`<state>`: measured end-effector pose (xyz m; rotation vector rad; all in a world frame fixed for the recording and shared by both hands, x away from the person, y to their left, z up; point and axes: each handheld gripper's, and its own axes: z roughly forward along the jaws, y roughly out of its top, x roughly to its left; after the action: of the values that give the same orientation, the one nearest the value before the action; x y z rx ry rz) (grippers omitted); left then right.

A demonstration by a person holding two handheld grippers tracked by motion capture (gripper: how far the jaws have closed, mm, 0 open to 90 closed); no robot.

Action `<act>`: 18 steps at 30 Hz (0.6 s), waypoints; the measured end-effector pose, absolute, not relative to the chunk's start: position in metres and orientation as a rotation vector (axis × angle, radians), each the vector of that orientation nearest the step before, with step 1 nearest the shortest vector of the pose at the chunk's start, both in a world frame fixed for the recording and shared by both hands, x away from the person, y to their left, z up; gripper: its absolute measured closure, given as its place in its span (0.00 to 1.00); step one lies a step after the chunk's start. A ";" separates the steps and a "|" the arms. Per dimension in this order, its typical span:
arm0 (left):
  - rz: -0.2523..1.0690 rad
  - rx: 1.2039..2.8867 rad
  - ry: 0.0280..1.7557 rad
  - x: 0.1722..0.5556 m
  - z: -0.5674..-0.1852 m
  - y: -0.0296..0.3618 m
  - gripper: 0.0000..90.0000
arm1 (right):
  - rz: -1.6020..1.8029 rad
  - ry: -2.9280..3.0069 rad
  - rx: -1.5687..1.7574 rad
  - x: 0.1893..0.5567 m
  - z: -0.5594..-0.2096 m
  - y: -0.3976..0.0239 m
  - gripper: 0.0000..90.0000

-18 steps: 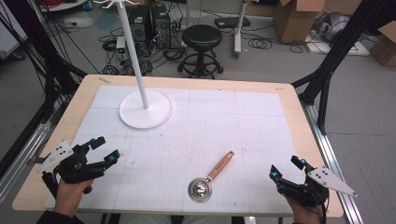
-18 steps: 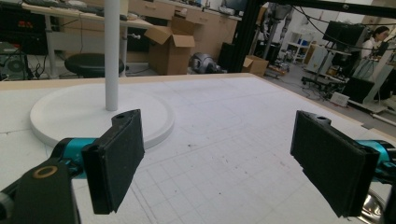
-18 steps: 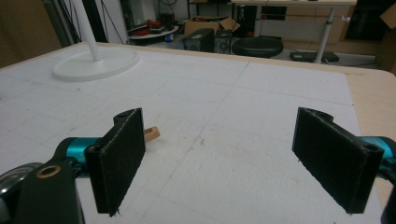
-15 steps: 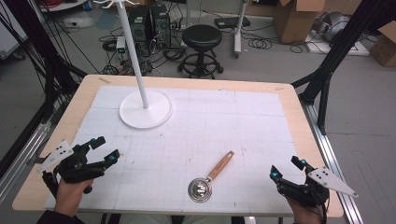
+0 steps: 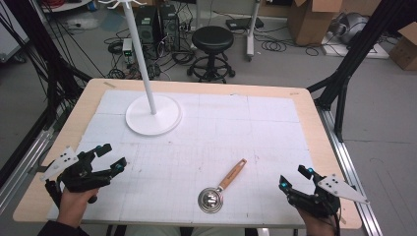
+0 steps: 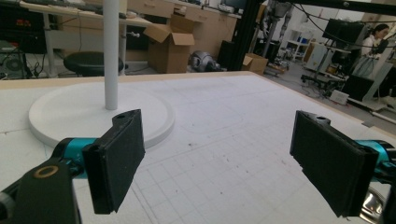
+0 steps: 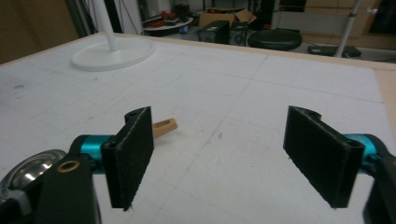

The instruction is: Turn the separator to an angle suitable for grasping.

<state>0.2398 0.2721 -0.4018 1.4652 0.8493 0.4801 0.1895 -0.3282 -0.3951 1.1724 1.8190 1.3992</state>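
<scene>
A metal scoop with a wooden handle [image 5: 223,187] lies on the white mat near the table's front edge, bowl toward the person. Its handle tip [image 7: 166,126] pokes out behind the left jaw in the right gripper view, and its shiny bowl [image 7: 32,169] sits at the lower left. My left gripper [image 5: 112,157] rests at the front left of the table, jaws wide apart with nothing between them [image 6: 219,168]. At the front right, my right gripper [image 5: 296,178] is also open and empty [image 7: 219,156]. Both sit well apart from the scoop.
A white stand with a round base [image 5: 153,114] and tall pole stands at the back left of the mat [image 5: 246,128]. Beyond the table are a black stool [image 5: 212,40], cardboard boxes and cables on the floor. Black frame legs flank the table.
</scene>
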 end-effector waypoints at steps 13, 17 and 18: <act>0.480 1.452 0.873 0.241 -0.403 0.274 0.21 | 1.480 2.127 1.059 0.207 -0.408 -0.276 0.73; 0.480 1.454 0.872 0.240 -0.403 0.274 0.21 | 1.435 2.239 1.009 0.210 -0.413 -0.261 0.91; 0.479 1.454 0.874 0.241 -0.403 0.274 0.21 | 1.403 2.278 1.000 0.210 -0.415 -0.256 0.93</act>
<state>0.2406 0.2743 -0.4028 1.4544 0.8739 0.4793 0.2104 -0.2560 -0.4149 1.0005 2.2781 1.4026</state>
